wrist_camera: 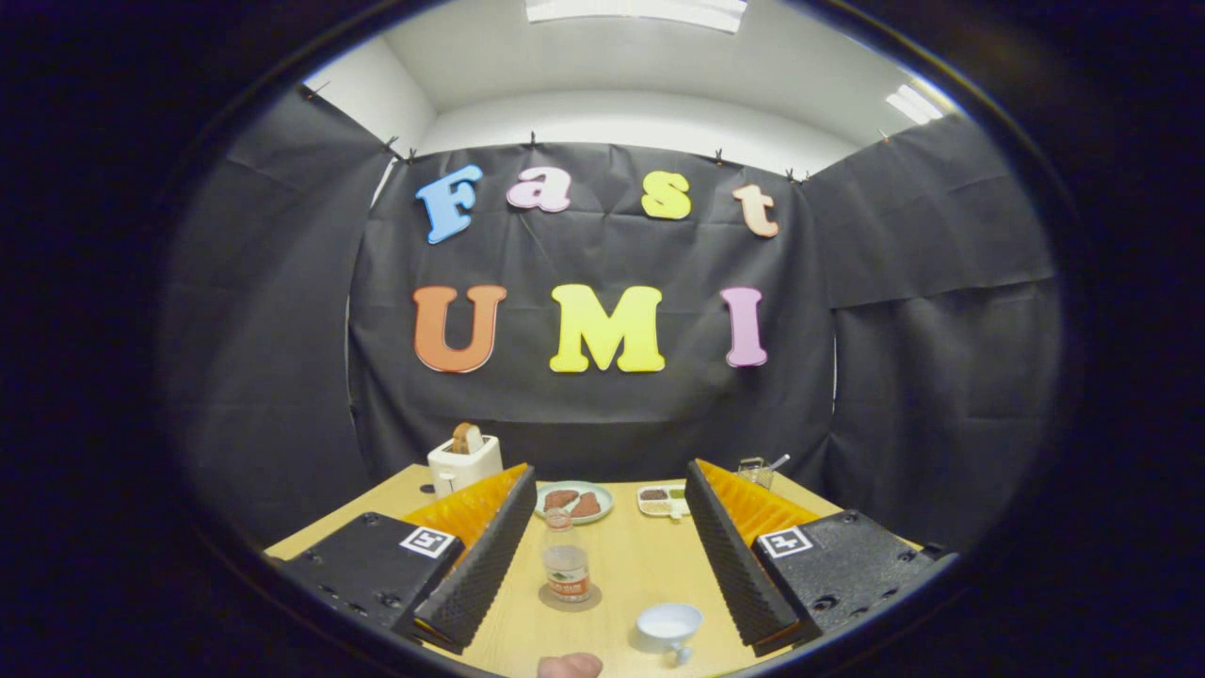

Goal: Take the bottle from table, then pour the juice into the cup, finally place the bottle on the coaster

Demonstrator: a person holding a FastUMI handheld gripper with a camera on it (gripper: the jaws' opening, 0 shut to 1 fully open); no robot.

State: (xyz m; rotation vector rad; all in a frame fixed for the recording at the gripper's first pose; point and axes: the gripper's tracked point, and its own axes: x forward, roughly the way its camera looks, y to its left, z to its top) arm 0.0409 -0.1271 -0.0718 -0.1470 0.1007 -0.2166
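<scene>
On the pale wooden worktop [650, 565], going left to right, a white toaster [463, 465] stands far back, then a small clear plastic bottle [566, 569] with an orange label sits upright on a round brown coaster [570, 597], and a white cup [668, 625] lies nearer and to its right. The gripper [607, 556] hangs with its jaws spread wide and empty. That bottle stands between them, closer to the left one, its long axis vertical, so a level advance looks called for.

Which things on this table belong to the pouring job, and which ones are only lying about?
Job: bottle on the coaster, between the open gripper's fingers; cup.

Lying about: toaster with bread, plate of food, small tray, glass with a spoon.
</scene>
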